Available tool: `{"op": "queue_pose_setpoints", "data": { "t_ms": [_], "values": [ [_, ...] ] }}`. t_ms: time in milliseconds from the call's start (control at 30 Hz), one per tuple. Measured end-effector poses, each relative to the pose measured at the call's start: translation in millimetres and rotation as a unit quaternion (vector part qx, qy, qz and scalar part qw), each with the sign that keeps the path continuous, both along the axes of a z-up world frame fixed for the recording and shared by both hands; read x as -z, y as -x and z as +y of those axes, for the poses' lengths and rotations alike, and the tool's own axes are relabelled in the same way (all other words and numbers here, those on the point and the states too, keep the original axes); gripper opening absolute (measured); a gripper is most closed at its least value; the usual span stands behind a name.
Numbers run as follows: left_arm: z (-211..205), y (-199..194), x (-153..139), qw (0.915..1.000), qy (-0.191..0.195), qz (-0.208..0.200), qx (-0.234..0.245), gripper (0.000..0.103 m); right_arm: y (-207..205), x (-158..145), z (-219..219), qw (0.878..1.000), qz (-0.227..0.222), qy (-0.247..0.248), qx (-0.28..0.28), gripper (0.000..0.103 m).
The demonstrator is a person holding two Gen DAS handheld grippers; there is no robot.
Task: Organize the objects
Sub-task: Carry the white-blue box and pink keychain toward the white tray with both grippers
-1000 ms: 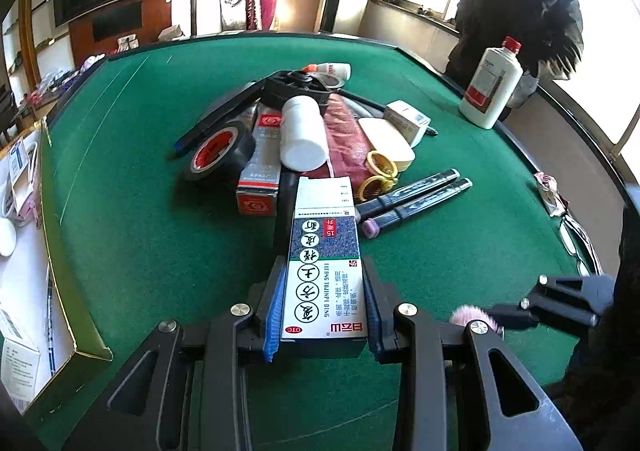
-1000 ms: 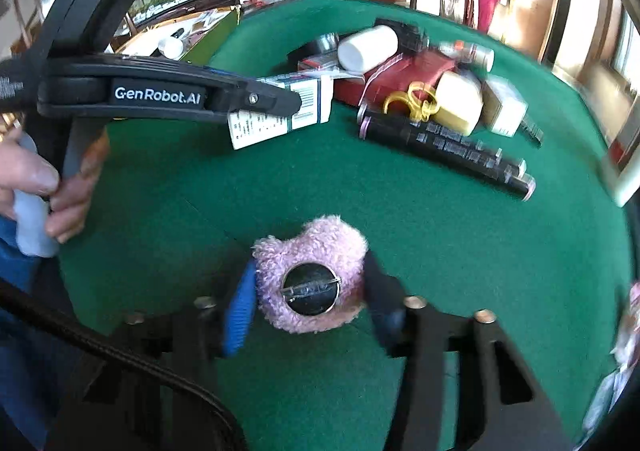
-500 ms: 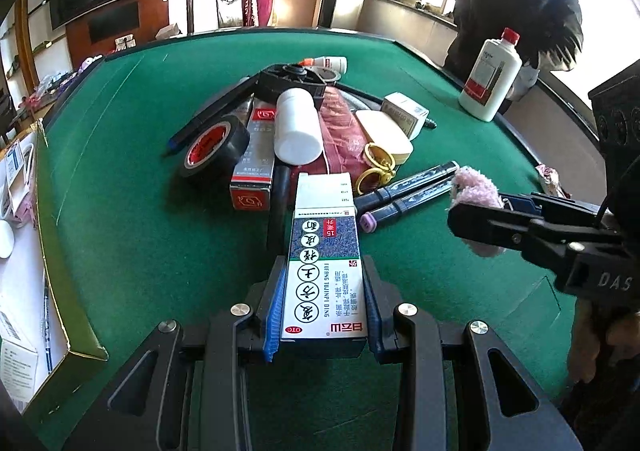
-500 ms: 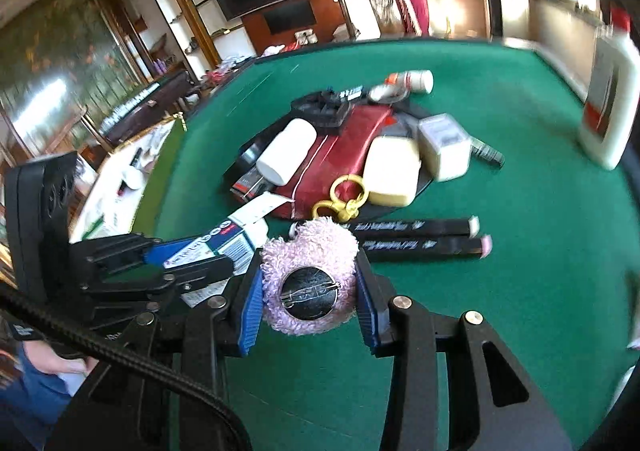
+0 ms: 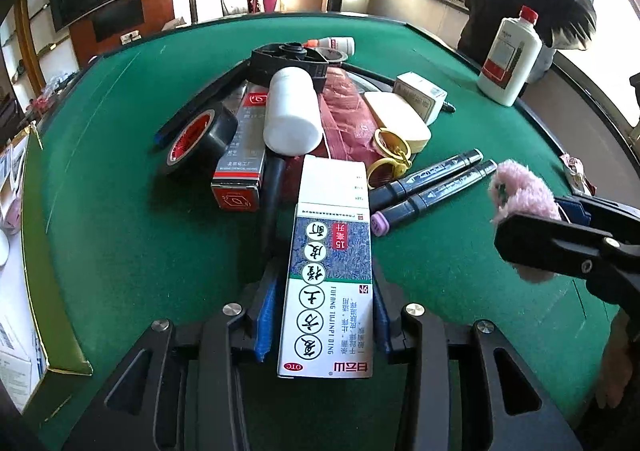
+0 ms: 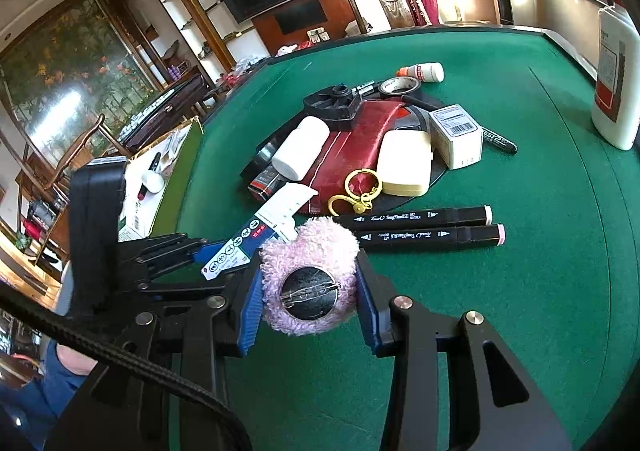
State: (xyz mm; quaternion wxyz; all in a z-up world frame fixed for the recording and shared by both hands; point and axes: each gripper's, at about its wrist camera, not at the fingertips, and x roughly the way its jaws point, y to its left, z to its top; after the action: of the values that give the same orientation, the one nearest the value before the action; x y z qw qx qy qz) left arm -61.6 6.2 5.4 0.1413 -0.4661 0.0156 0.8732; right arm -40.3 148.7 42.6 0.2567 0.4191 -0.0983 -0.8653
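A white and blue medicine box (image 5: 332,271) lies lengthwise between the pads of my left gripper (image 5: 325,279), its far end by the white bottle (image 5: 292,115) in the pile. The left jaws are opening; a thin gap shows between the left pad and the box. My right gripper (image 6: 308,283) is shut on a pink fluffy brooch (image 6: 308,251), with its round metal pin back facing the camera. It hovers over the green table (image 6: 520,291), right of the left gripper (image 6: 240,247) and near two black markers (image 6: 420,227).
The pile also holds a tape roll (image 5: 196,139), a red and grey box (image 5: 244,155), a red pouch (image 5: 344,119), a cream case (image 5: 400,119), yellow rings (image 5: 390,159) and a small carton (image 5: 420,95). A white jug (image 5: 510,59) stands far right beside a person. An open green-edged box (image 5: 44,291) sits left.
The right gripper rolled upright and rose with the pink brooch, coming in beside the left gripper. The left gripper dipped toward the pile and its pads spread slightly from the medicine box.
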Motion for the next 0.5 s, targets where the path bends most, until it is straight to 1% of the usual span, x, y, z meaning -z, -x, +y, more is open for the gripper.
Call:
{"op": "queue_pose_setpoints", "data": {
  "t_ms": [33,67,133,200,267,333,400,500],
  "values": [
    [-1,-2,0,1.0000,0.001,0.001,-0.001,0.029,0,0,1,1.000,-0.001,0.001,0.001,0.039],
    [-3,-3,-1,1.0000,-0.005,0.002,-0.002,0.029,0,1,1,1.000,-0.003,0.002,0.000,0.039],
    [-6,-6,-3,0.9997,-0.025,0.001,0.000,0.029,0,2,1,1.000,-0.004,0.006,-0.002,0.039],
    [-7,-10,-8,0.9995,-0.029,0.014,-0.002,0.029,-1,1,1,1.000,-0.002,0.007,0.000,0.039],
    [-11,-15,-16,0.9988,-0.041,0.028,0.000,0.029,-1,2,2,1.000,-0.002,0.008,0.004,0.039],
    [-17,-18,-24,0.9977,-0.052,0.042,-0.009,0.029,0,2,4,1.000,-0.002,0.013,0.009,0.039],
    [-23,-19,-28,0.9969,-0.057,0.051,-0.015,0.029,1,3,6,1.000,-0.003,0.014,0.015,0.039],
    [-29,-17,-31,0.9963,-0.063,0.053,-0.023,0.029,2,5,4,1.000,-0.006,0.011,0.014,0.039]
  ]
}}
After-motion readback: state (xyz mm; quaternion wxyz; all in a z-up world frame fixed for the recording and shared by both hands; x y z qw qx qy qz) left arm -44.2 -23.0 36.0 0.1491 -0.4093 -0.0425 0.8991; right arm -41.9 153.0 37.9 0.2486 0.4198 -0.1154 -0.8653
